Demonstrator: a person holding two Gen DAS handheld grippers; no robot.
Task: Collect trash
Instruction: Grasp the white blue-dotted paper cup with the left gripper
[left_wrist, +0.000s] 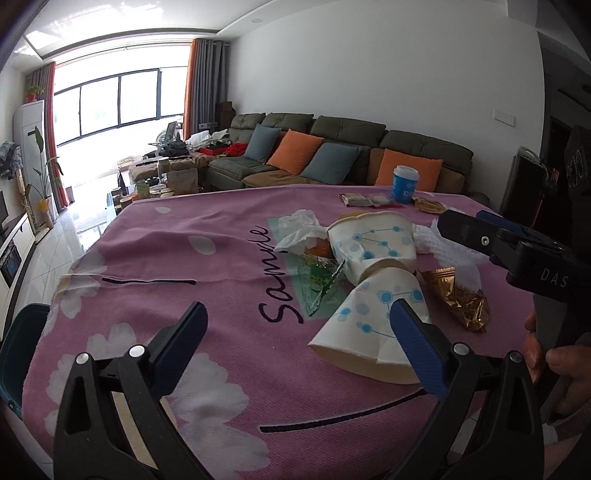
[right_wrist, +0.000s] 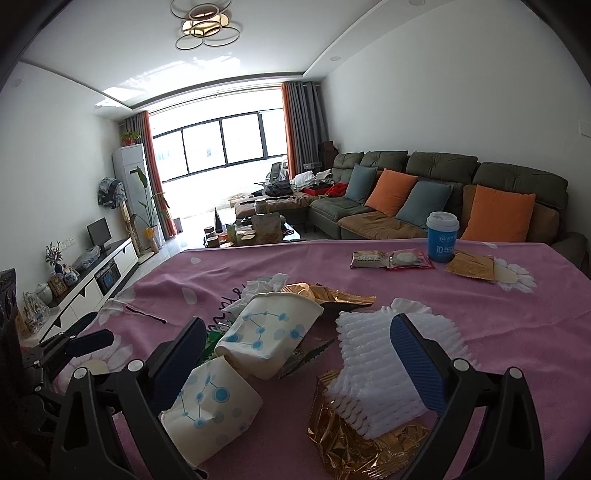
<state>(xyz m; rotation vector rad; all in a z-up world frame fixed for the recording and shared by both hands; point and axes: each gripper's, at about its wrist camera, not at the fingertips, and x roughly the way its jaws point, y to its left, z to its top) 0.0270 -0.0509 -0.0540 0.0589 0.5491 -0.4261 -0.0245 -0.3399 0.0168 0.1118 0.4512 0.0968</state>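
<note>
Trash lies heaped on the pink flowered tablecloth (left_wrist: 177, 258). It includes two crushed white paper cups with blue dots, the near cup (left_wrist: 369, 325) (right_wrist: 210, 406) and the far cup (left_wrist: 373, 240) (right_wrist: 269, 332). With them are a white foam net (left_wrist: 443, 251) (right_wrist: 373, 362), a gold wrapper (left_wrist: 458, 299) (right_wrist: 354, 443), a crumpled tissue (left_wrist: 299, 229) (right_wrist: 266, 284) and a green wrapper (left_wrist: 321, 284). My left gripper (left_wrist: 297, 306) is open, its right finger just in front of the near cup. My right gripper (right_wrist: 298, 323) is open above the pile, with the cups and the foam net between its fingers.
A blue lidded cup (right_wrist: 442, 238) (left_wrist: 404, 182) and flat snack packets (right_wrist: 391, 258) sit near the table's far edge. A dark bin (left_wrist: 22, 343) stands past the left edge. A sofa (right_wrist: 424, 192) with cushions lies behind. A hand (left_wrist: 554, 354) holds the right gripper's handle.
</note>
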